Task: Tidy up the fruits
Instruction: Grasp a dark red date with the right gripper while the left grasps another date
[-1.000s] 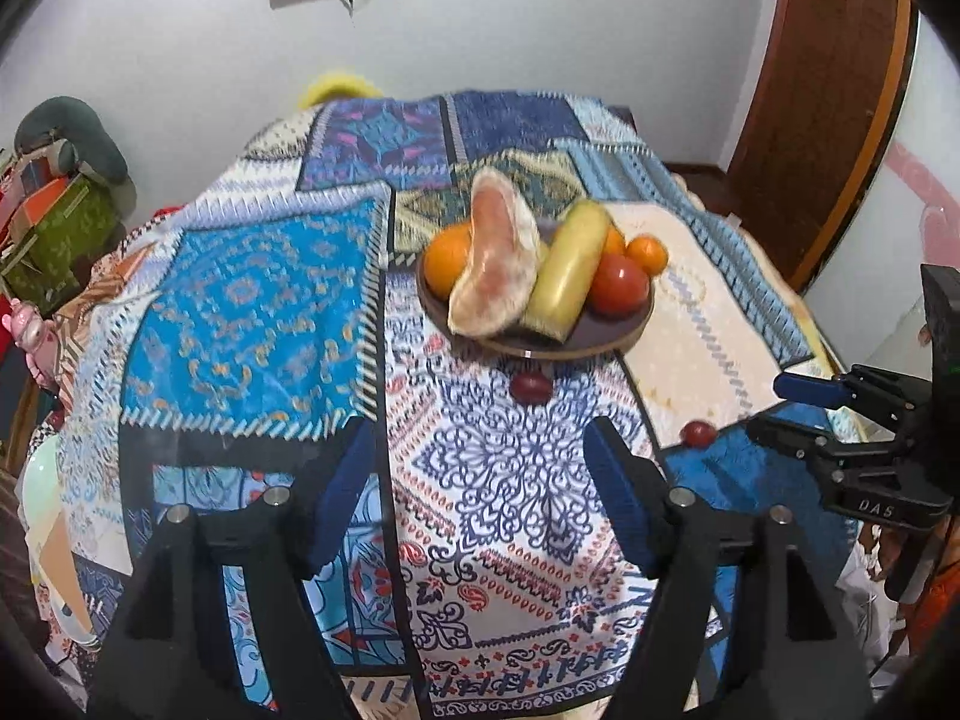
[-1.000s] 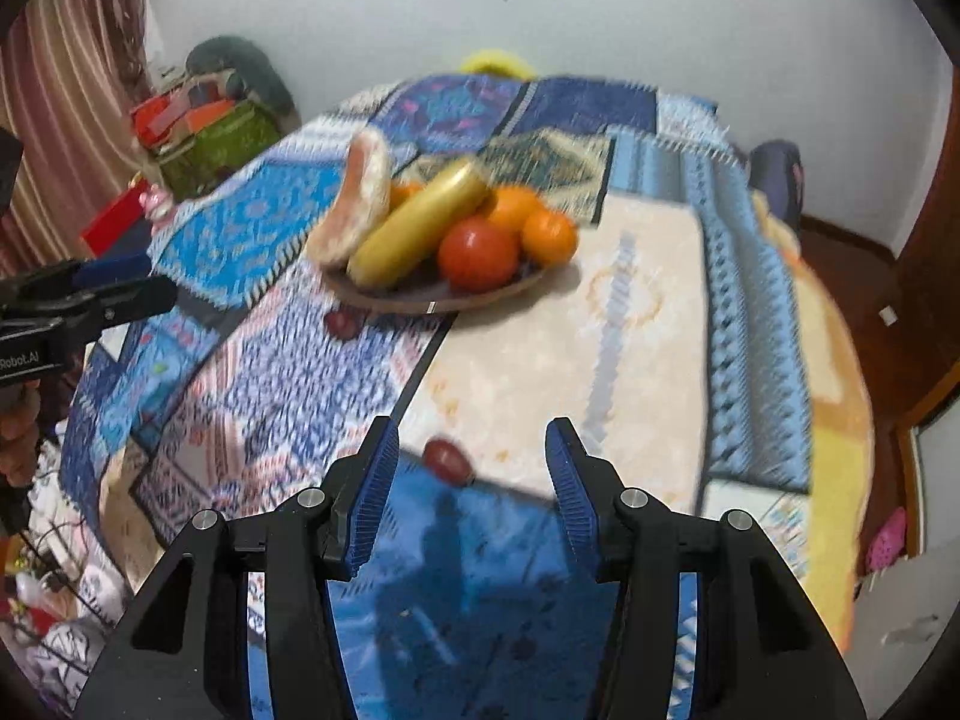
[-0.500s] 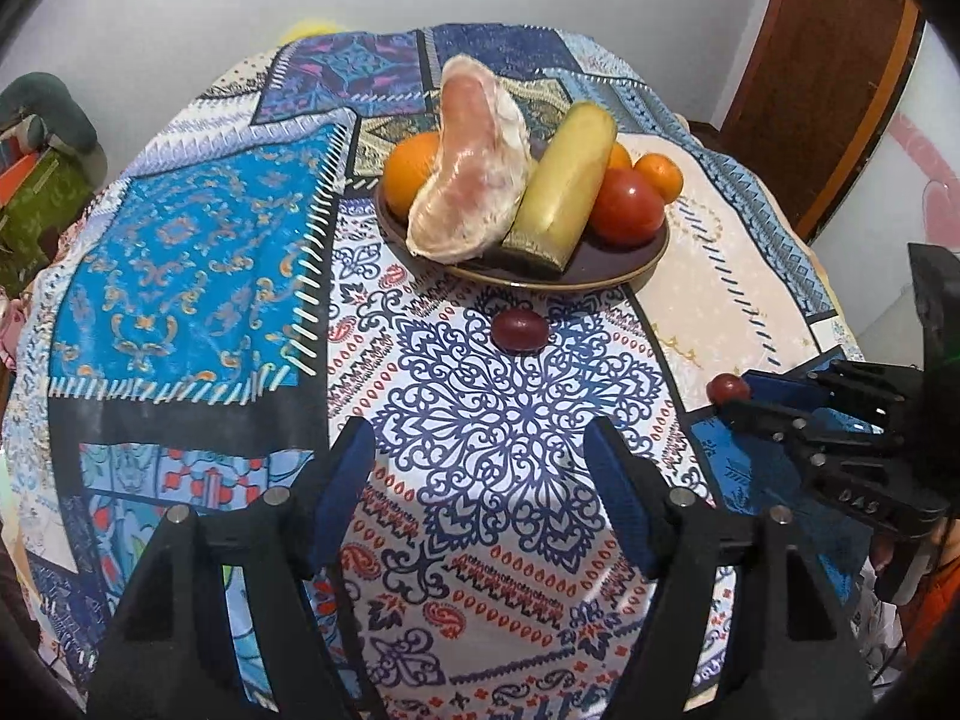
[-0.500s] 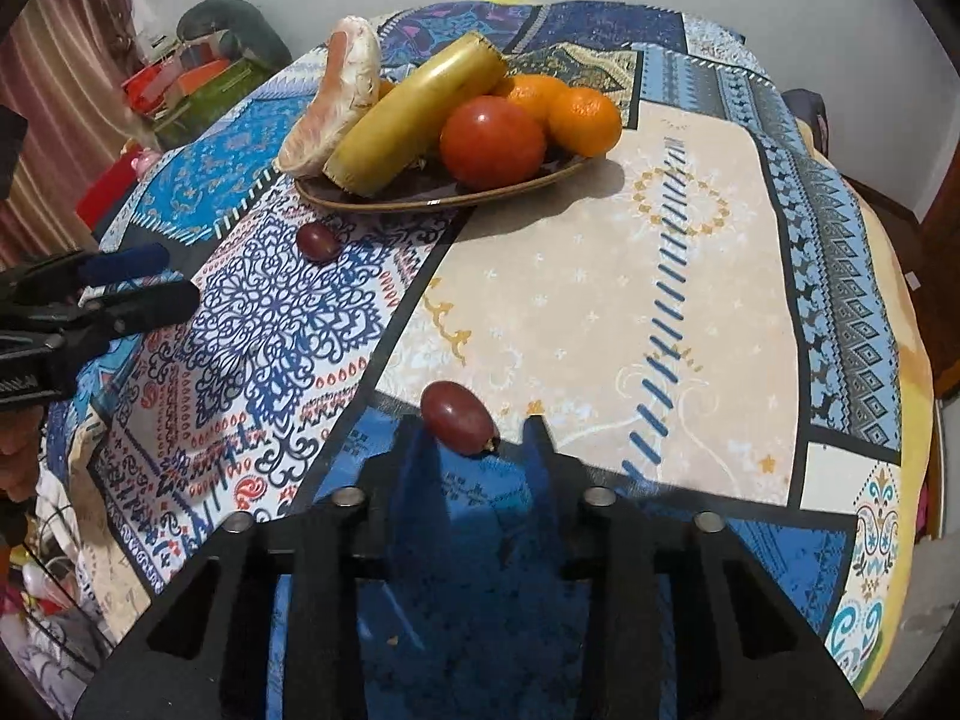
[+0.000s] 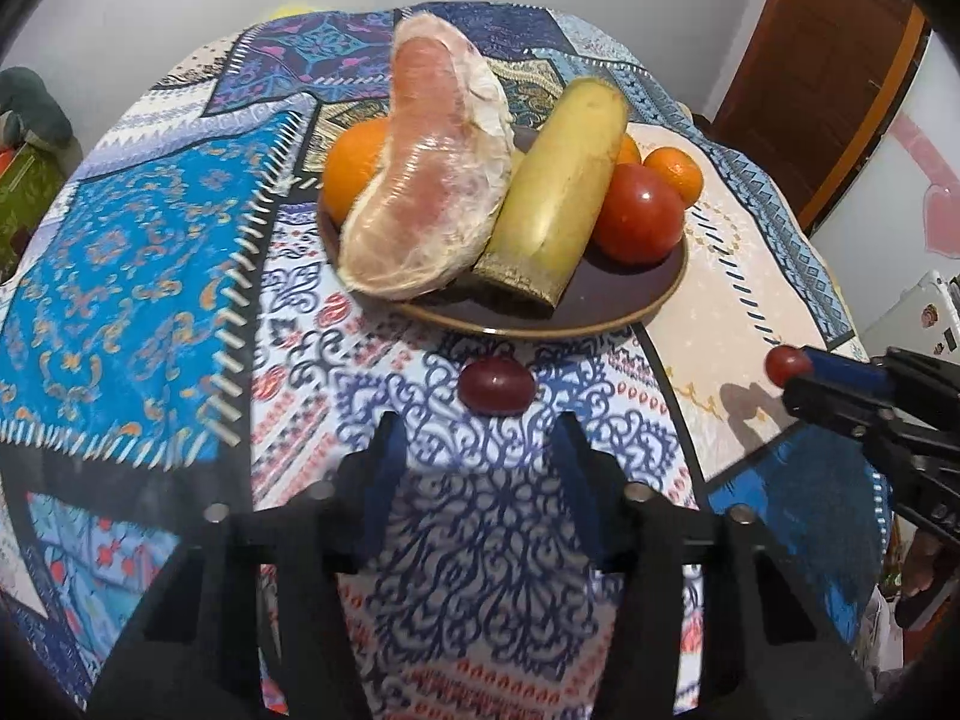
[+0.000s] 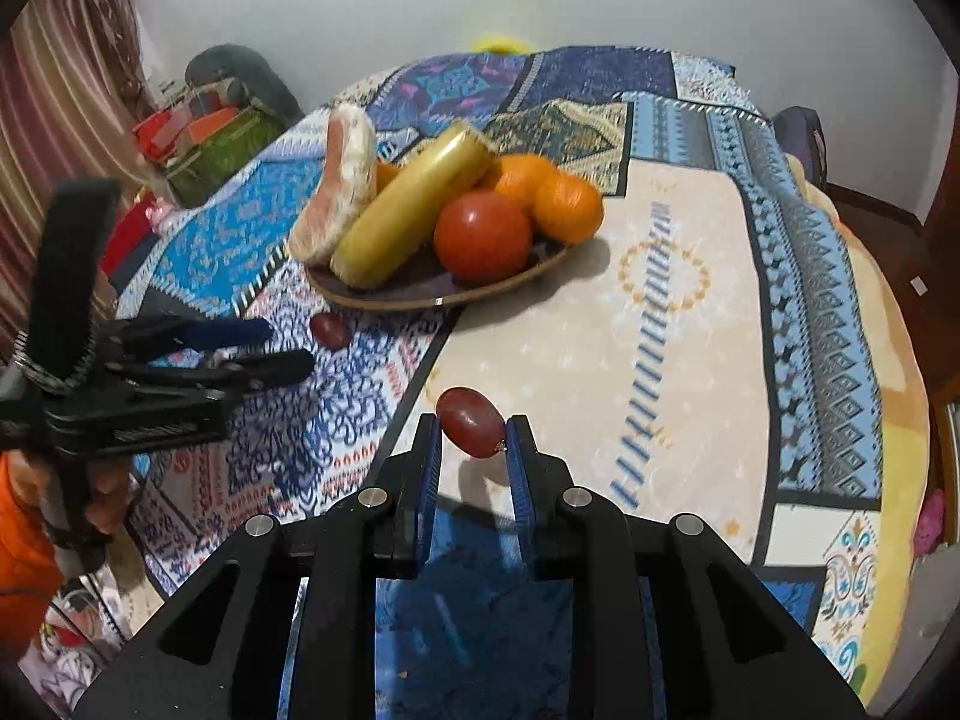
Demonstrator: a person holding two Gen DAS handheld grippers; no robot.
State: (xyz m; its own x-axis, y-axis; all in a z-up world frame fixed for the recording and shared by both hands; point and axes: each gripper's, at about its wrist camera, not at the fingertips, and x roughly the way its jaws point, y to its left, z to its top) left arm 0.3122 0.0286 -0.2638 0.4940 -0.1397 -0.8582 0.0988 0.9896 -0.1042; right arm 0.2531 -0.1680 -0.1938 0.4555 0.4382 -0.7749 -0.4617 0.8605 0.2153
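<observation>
A brown plate [image 5: 624, 306] on the patterned cloth holds a pomelo wedge [image 5: 426, 180], a yellow-green fruit [image 5: 558, 198], a tomato [image 5: 639, 213] and oranges [image 5: 354, 165]. A dark red grape [image 5: 496, 386] lies on the cloth just in front of the plate; my left gripper [image 5: 480, 438] is open right behind it. My right gripper [image 6: 474, 438] is shut on a second dark red grape [image 6: 471, 429] and holds it just above the cloth. That grape shows at the right gripper's tips in the left wrist view [image 5: 787, 365]. The plate [image 6: 420, 294] lies ahead of it.
The table's cloth [image 6: 690, 312] drops off at its right edge. Bags and clutter [image 6: 204, 132] stand on the floor at the far left. A wooden door [image 5: 840, 72] is at the right.
My right gripper has closed on the near grape and lifted it slightly. My left gripper has moved forward up to the other grape, fingers closer together but still open.
</observation>
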